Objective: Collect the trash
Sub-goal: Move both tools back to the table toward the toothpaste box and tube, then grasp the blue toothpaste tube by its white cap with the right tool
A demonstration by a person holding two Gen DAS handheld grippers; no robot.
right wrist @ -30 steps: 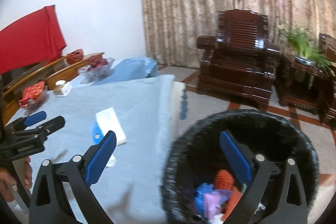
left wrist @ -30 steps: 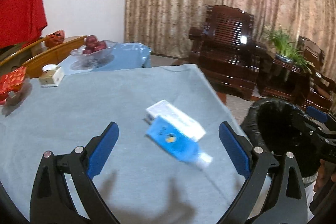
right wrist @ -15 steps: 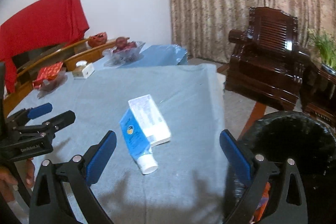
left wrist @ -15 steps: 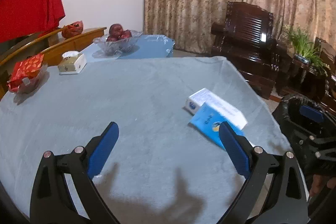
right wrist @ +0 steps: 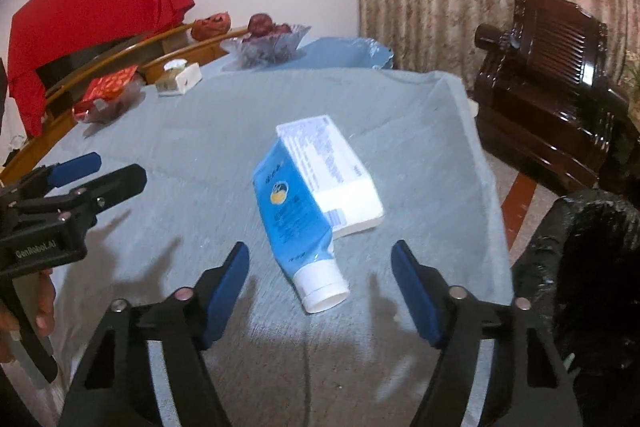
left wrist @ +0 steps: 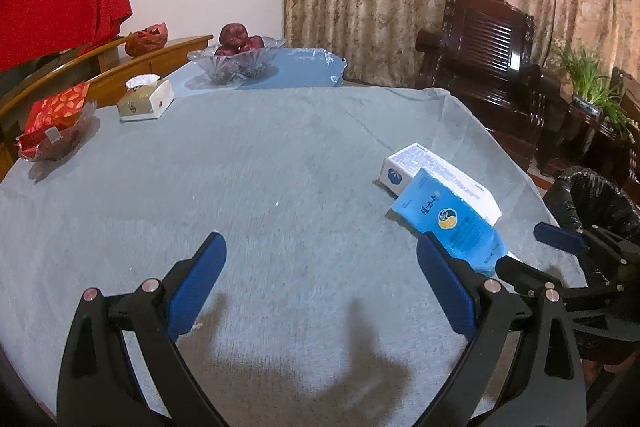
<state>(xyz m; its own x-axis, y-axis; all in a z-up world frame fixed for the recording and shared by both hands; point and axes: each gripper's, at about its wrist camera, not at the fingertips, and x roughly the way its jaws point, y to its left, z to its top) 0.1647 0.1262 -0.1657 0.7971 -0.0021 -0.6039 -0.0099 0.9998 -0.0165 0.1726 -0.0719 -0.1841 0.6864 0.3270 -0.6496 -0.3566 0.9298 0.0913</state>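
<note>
Your right gripper (right wrist: 320,291) hovers with jaws spread wide, empty, just above the white cap of a blue tube (right wrist: 294,215). The tube leans against a white box (right wrist: 332,167) on the grey tablecloth (right wrist: 200,147). Your left gripper (left wrist: 320,287) is open too, over bare cloth. A black-lined bin (right wrist: 592,267) stands beside the table's right edge.
</note>
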